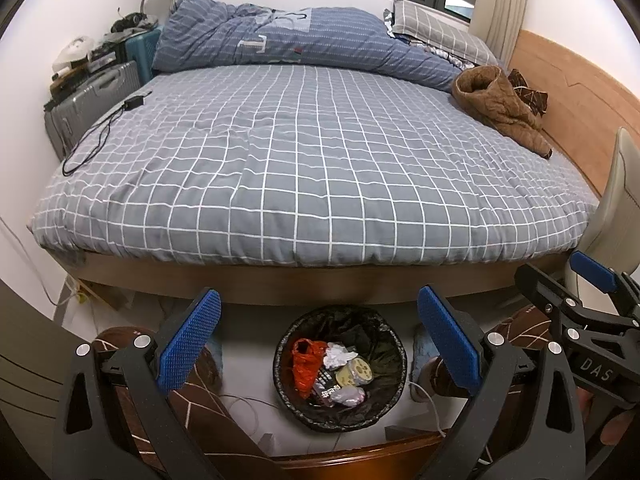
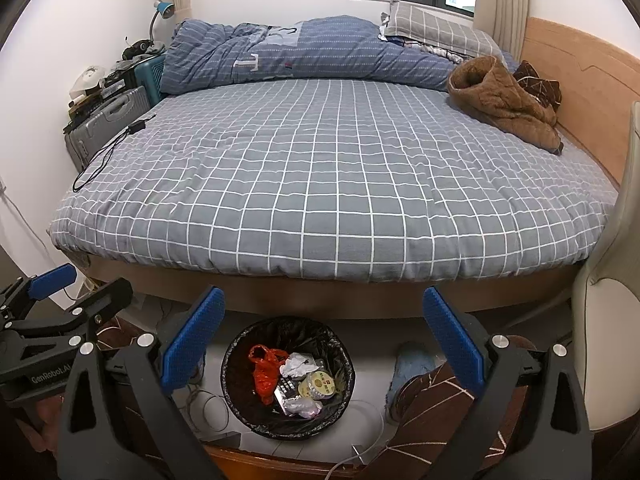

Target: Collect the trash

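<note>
A round bin (image 1: pixel 288 334) (image 2: pixel 236 356) lined with a black bag stands on the floor at the foot of the bed. Inside lie a red plastic bag (image 1: pixel 306 364) (image 2: pixel 266 372), crumpled white paper (image 1: pixel 340 356) (image 2: pixel 296 364), a round tape roll (image 1: pixel 356 372) (image 2: pixel 318 385) and a dark wrapper. My left gripper (image 1: pixel 320 344) hangs open above the bin, nothing between its blue pads. My right gripper (image 2: pixel 324 344) is open too and holds nothing. Each gripper shows at the edge of the other's view: the right gripper (image 1: pixel 576 292), the left gripper (image 2: pixel 76 296).
A bed (image 1: pixel 304 160) (image 2: pixel 340 176) with a grey checked cover fills the room ahead, a brown garment (image 1: pixel 504 108) at its right. Suitcases (image 1: pixel 92 100) stand at the left wall. A person's patterned trouser legs and slippered feet (image 2: pixel 412 364) flank the bin. A chair (image 2: pixel 608 320) stands right.
</note>
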A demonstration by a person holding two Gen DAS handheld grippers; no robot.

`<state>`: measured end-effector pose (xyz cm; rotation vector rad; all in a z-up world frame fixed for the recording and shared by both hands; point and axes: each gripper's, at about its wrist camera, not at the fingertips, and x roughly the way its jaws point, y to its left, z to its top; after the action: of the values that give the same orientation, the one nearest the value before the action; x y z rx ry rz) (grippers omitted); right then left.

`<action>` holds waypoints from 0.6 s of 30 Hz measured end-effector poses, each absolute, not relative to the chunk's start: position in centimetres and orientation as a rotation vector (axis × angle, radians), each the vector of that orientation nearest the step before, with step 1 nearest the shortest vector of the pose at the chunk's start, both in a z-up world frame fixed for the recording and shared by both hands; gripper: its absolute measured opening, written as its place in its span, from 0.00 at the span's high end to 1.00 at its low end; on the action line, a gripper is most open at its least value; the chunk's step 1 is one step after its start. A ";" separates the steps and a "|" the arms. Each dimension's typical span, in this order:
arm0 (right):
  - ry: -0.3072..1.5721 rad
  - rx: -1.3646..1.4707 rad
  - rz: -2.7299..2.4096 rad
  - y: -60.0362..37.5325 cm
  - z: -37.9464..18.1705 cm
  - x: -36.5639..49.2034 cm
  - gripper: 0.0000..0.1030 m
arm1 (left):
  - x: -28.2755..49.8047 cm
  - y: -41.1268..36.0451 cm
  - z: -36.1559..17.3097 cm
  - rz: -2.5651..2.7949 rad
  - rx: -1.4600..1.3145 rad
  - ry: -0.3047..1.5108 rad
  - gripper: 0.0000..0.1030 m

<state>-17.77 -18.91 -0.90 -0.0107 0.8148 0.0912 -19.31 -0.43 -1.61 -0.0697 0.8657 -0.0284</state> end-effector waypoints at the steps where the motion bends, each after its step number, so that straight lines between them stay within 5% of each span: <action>1: 0.816 -0.011 0.092 -18.9 -1.0 -17.8 0.07 | -19.3 -0.4 -1.6 -0.028 -0.069 0.865 0.06; 18: 0.818 -0.008 0.091 -18.9 -1.0 -17.8 0.07 | -19.1 -0.8 -1.5 -0.015 -0.044 0.866 0.06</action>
<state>-17.76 -18.87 -1.04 -0.0083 0.8178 0.0915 -19.08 -0.78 -1.46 -0.0442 0.8661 -0.0154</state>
